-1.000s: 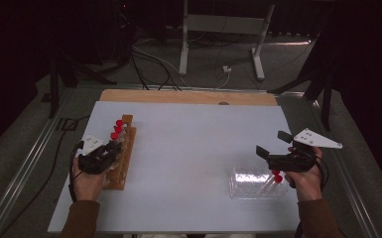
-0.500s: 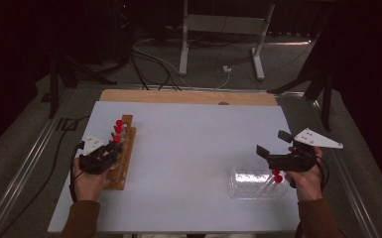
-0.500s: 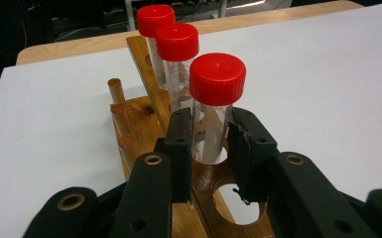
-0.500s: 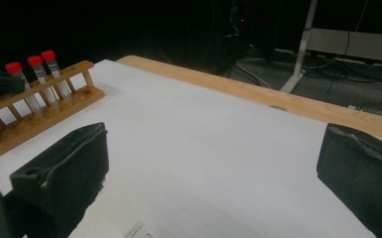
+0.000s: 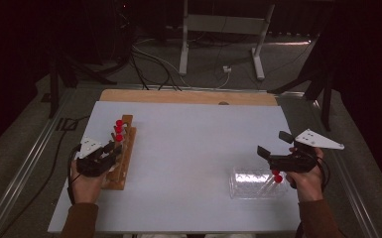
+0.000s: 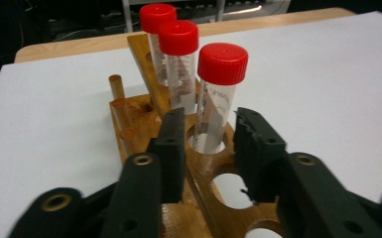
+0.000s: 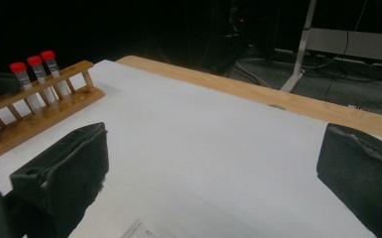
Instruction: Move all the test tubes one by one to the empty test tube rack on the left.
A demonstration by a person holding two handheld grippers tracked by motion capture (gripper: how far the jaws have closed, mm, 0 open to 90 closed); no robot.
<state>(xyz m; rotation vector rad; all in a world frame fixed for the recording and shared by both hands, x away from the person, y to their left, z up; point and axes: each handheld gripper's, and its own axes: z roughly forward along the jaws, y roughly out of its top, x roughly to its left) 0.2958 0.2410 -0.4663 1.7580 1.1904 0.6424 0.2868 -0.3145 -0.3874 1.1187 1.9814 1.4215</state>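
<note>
near the table's left edge, your left gripper (image 6: 206, 148) has just been opening its jaws, now apart around the nearest red-capped tube (image 6: 217, 94) standing in the wooden rack (image 6: 144, 106), while your right gripper (image 5: 273, 148) hovers with jaws wide apart.

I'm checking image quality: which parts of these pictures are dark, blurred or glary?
High view: room behind the table is dark, detail soft. Left gripper view: near fingers blurred, red-capped tubes sharper. Right gripper view: black background, fingers soft and dim.

A dim room: grey floor (image 5: 25, 148) strewn with cables (image 5: 149, 59), white stand legs (image 5: 218, 29) behind.
</note>
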